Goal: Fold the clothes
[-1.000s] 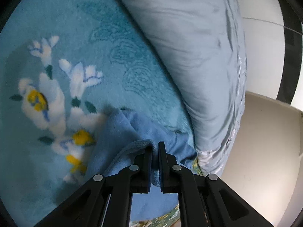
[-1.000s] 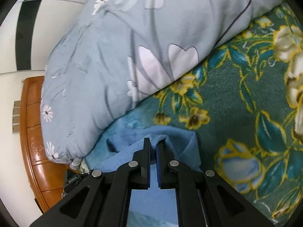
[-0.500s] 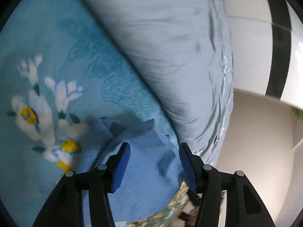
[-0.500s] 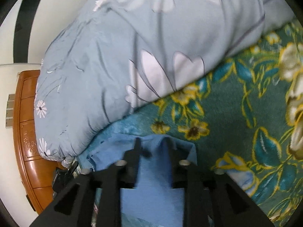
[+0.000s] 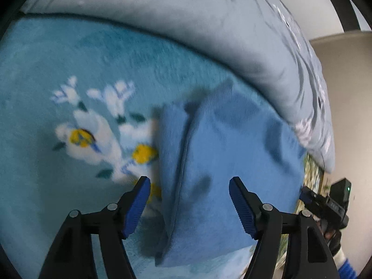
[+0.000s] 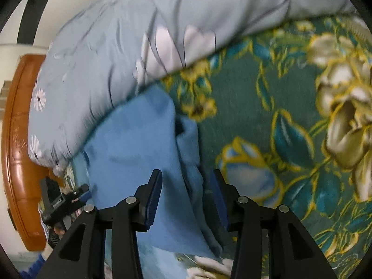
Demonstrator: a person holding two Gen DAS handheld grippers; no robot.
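Observation:
A blue garment [image 5: 227, 172] lies folded on the floral blanket, its far edge against the grey quilt. It also shows in the right wrist view [image 6: 139, 153]. My left gripper [image 5: 189, 203] is open and empty, held just above the garment's near part. My right gripper [image 6: 187, 197] is open and empty above the garment's right folded edge. The right gripper shows in the left wrist view [image 5: 325, 204] at the right edge, and the left gripper shows in the right wrist view [image 6: 62, 200] at the left edge.
A light blue blanket with white flowers [image 5: 69, 93] covers the bed on one side and a dark green floral blanket [image 6: 290, 127] on the other. A bulky grey quilt [image 5: 209, 28] [image 6: 104, 53] lies behind the garment. A wooden headboard [image 6: 16, 139] stands at the left.
Both grippers were shut on the blue garment's edge one second ago. They have let go, opened wide and pulled back, and the garment now lies flat on the bed.

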